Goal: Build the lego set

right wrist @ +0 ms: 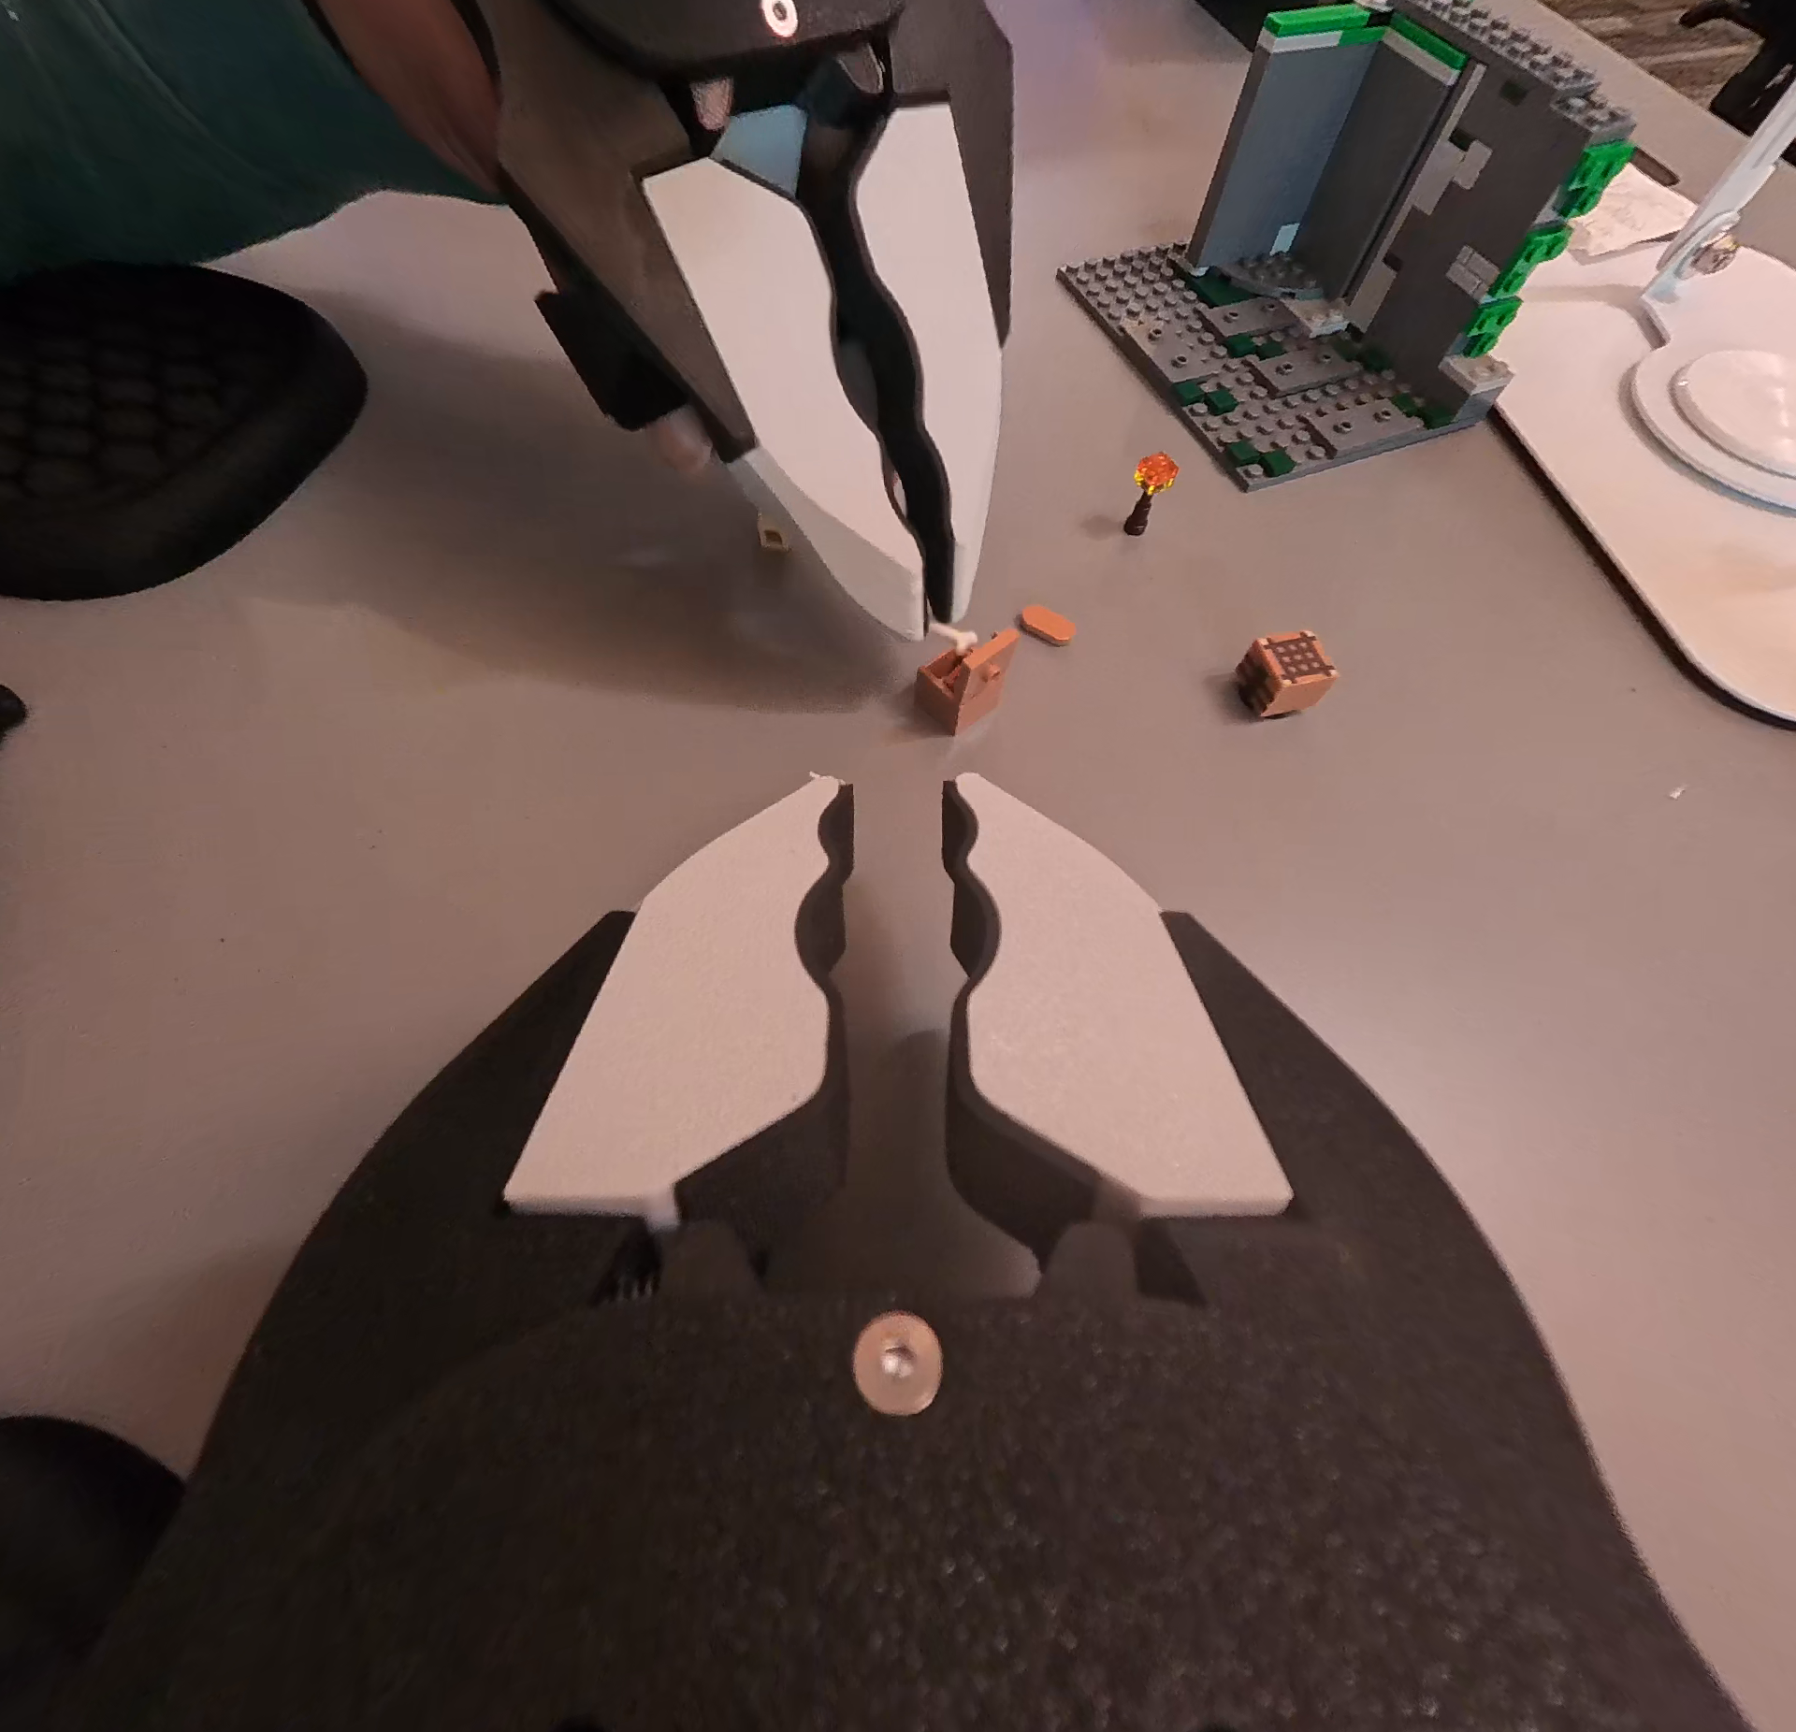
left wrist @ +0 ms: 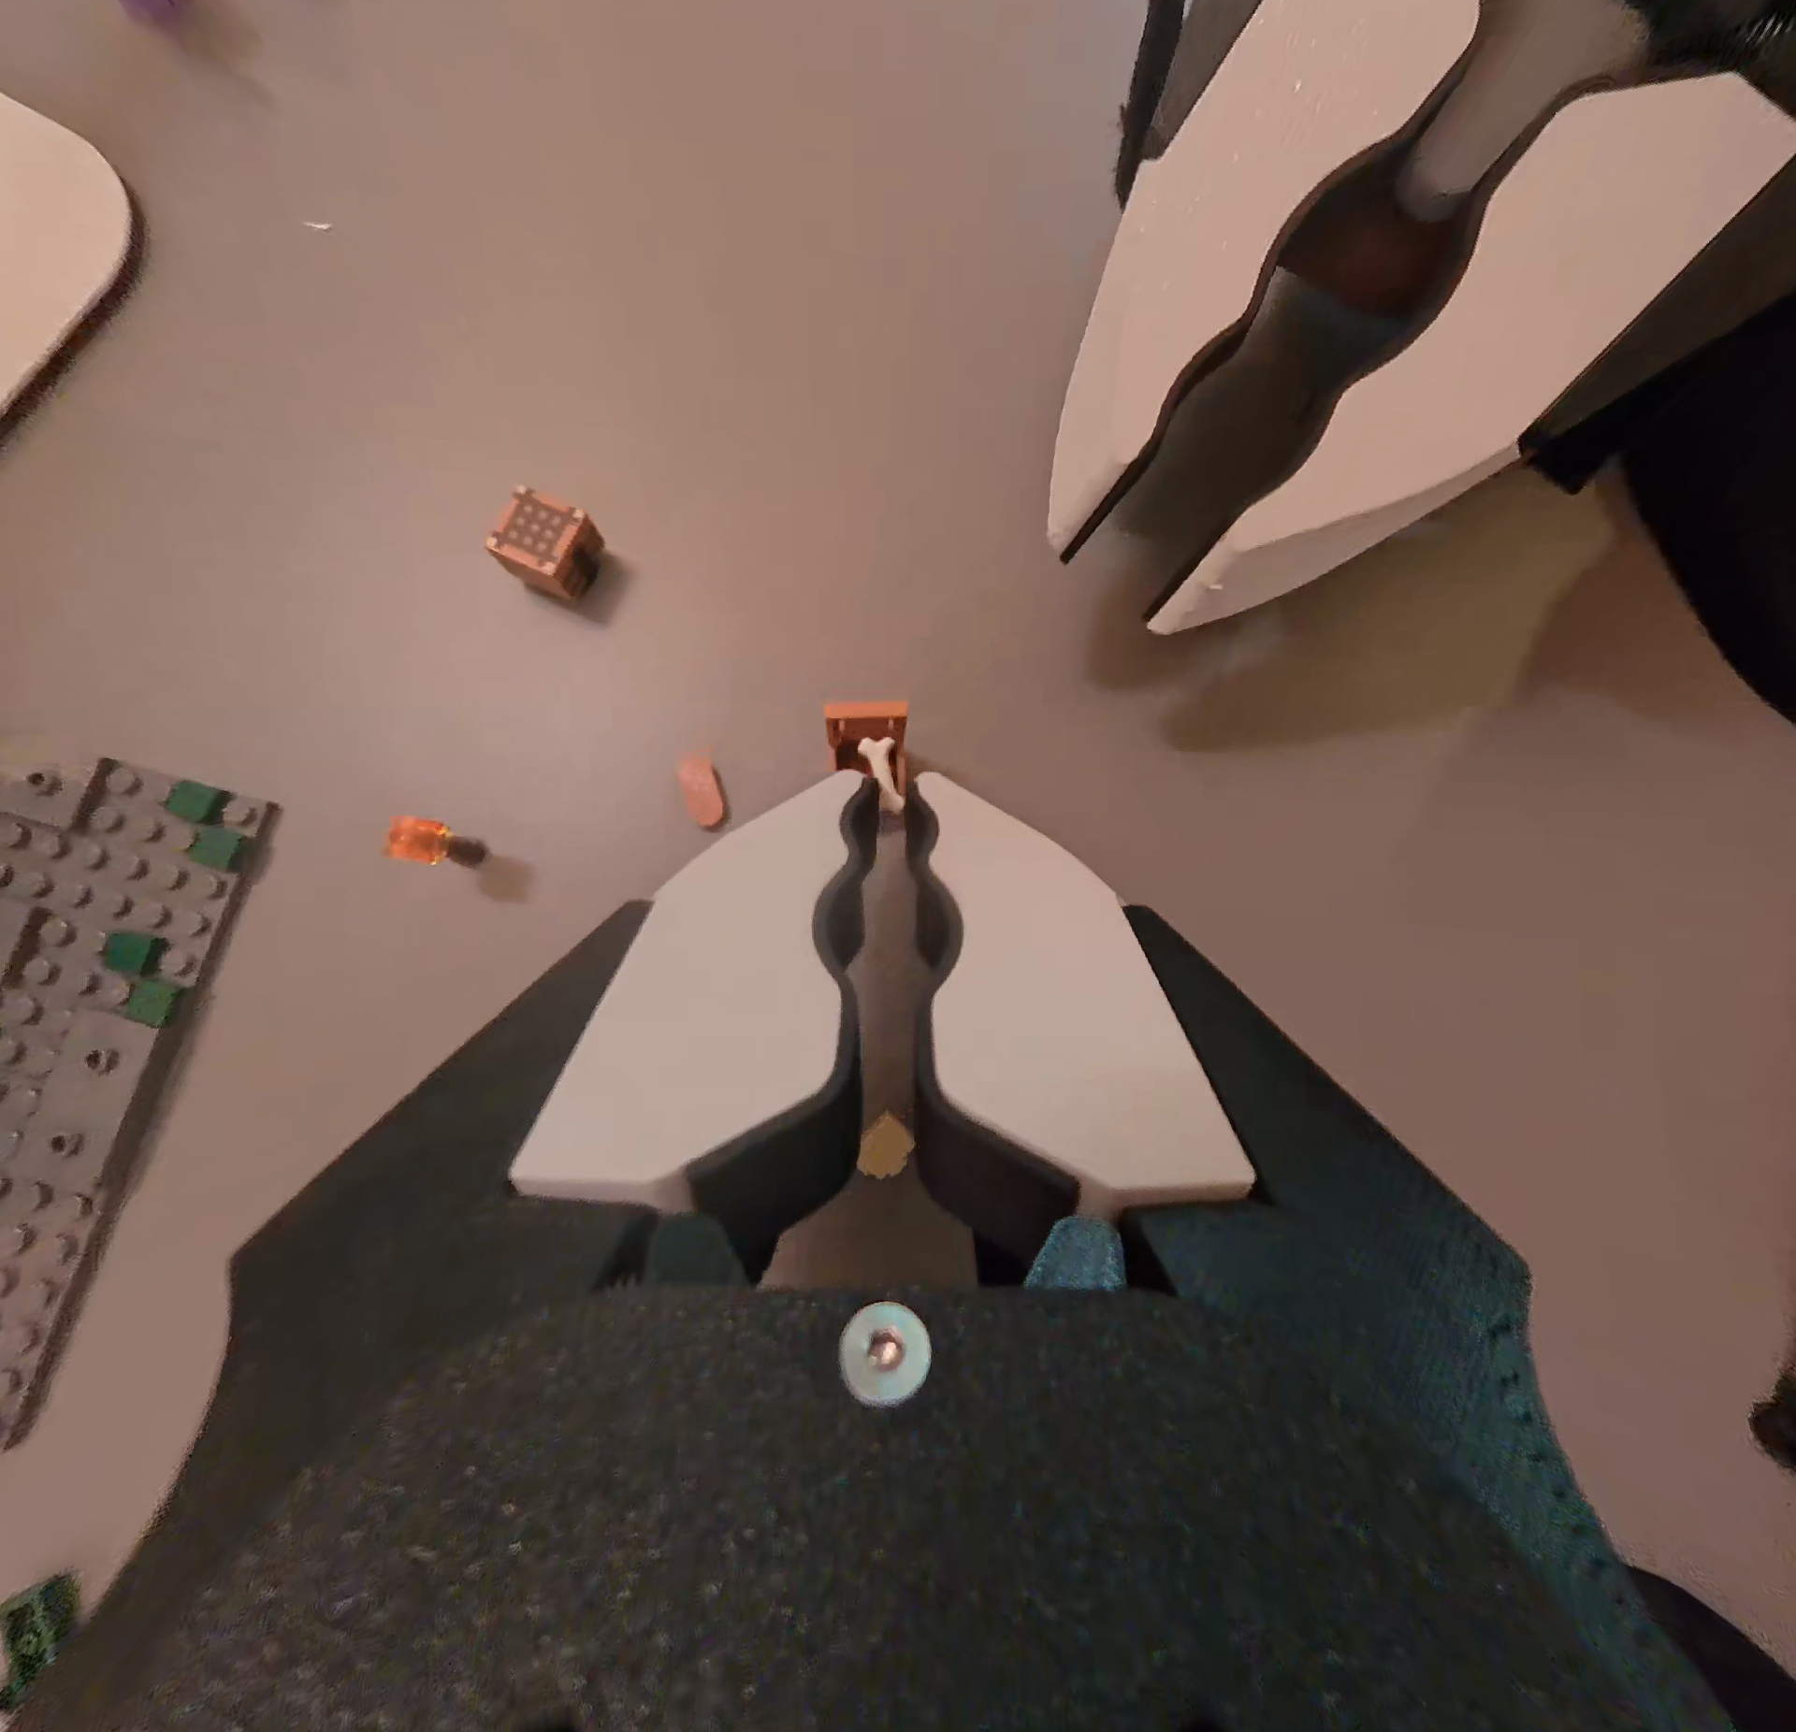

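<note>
Grey table (right wrist: 1458, 1005), white board (right wrist: 1604, 481) (far right), black cushion (right wrist: 146, 422)

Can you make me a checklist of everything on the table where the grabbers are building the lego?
Surface: grey table, smooth, no spills seen.
Job's things: grey and green lego build on its baseplate; open brown chest with a white bone poking out; brown printed cube; orange torch; small brown tile.
Clutter: white board with a white stand; small tan piece.
Grippers: left gripper shut on the bone; right gripper open, holding nothing.
Cables: nothing seen.
Surroundings: black mesh pad; person's teal sleeve.
</note>
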Motion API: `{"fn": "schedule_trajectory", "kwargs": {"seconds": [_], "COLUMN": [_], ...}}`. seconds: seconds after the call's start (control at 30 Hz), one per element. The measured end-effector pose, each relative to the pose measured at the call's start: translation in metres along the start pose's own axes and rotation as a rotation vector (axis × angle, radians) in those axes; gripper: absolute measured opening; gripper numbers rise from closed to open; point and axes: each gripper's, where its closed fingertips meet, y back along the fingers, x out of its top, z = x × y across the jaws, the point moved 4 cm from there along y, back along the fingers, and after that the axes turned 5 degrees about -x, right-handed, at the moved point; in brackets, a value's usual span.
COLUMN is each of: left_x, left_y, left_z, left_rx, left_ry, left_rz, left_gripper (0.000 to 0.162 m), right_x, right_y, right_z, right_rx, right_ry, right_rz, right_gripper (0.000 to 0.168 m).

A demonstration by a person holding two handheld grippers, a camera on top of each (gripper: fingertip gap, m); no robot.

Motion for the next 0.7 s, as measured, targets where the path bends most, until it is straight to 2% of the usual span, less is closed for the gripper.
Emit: {"fn": "schedule_trajectory", "kwargs": {"seconds": [0.13,0.37,0.7], "left_x": [-0.003,0.000,-0.008], "left_y": [-0.007,-0.005,0.011], "left_z": [-0.001,-0.004,0.003], "left_rx": [0.004,0.022,0.004], "left_ry": [0.012,0.020,-0.014], "left_rz": [-0.029,-0.005,0.015], "left_gripper": [0.005,0.018,0.017], "right_x": [0.001,0.001,0.000], "right_y": [0.001,0.001,0.001], "right_z": [0.000,0.000,0.001], "right_rx": [0.000,-0.002,-0.003], "right_ry": [0.003,0.004,-0.004], "right_rz": [0.003,0.004,0.006], "right_gripper": [0.017,0.017,0.017]}}
